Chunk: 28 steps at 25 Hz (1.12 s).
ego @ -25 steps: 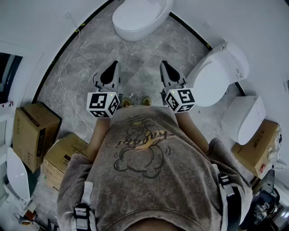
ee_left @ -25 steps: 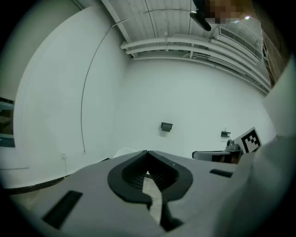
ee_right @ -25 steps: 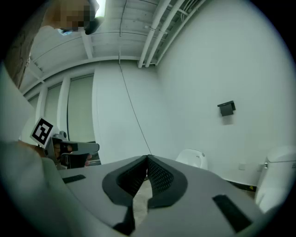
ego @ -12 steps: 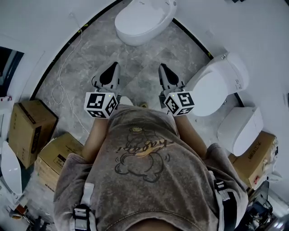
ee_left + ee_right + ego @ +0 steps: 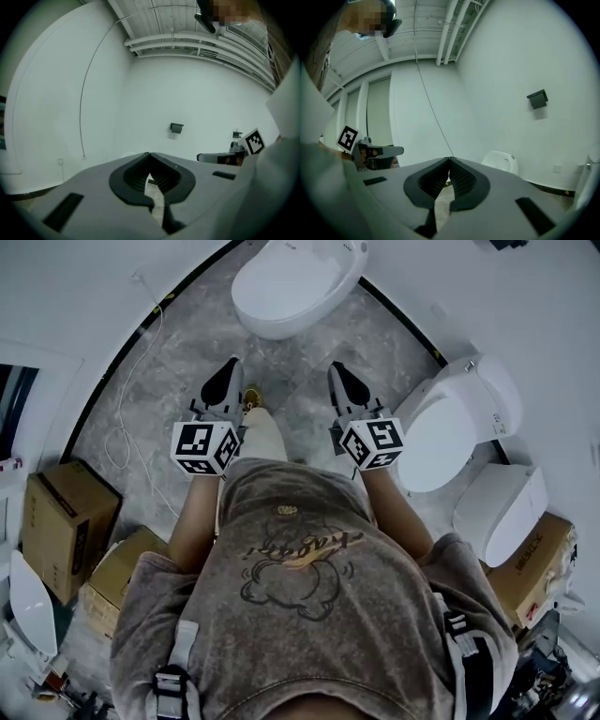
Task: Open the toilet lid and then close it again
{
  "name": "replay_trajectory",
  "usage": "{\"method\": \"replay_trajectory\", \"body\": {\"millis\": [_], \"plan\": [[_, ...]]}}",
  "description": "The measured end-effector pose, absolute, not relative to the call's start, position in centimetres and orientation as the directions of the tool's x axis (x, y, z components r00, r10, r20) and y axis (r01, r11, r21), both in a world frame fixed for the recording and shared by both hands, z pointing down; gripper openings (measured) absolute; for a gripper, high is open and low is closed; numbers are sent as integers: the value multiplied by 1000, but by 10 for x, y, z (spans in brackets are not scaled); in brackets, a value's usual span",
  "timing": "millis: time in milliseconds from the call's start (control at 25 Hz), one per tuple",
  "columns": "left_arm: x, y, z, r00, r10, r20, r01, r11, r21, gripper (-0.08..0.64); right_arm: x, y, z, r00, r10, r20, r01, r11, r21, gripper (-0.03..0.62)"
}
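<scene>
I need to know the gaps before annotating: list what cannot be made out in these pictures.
Toilet ahead: its rear is cut off by the head view's top edge.
Floor beneath the person: hidden by the torso, head view.
White toilet, right gripper view: lower part hidden behind the right gripper; lid seam too small.
Dark wall fixture, left gripper view: too small to identify.

Toilet point(image 5: 298, 285) glossy white – floor point(image 5: 183, 362) grey marbled stone.

Left gripper point(image 5: 231, 367) and right gripper point(image 5: 336, 369) nearer the far toilet point(image 5: 295, 282); one foot point(image 5: 264, 432) forward.
</scene>
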<state>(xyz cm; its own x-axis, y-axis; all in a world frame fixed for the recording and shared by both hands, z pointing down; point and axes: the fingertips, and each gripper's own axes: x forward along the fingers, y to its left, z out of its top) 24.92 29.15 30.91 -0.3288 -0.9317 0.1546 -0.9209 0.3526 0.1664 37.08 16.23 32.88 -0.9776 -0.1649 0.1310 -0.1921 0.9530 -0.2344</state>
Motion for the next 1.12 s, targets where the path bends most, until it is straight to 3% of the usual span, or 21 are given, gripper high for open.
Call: {"method": "replay_trajectory", "body": {"millis": [520, 1120], "plan": [[88, 192, 423, -240, -938, 248, -949, 280, 142, 9, 206, 88, 444, -949, -193, 249, -261, 924, -281, 26], [-13, 115, 709, -159, -895, 416, -945, 260, 198, 9, 85, 34, 720, -898, -171, 406, -310, 899, -308, 26]]}}
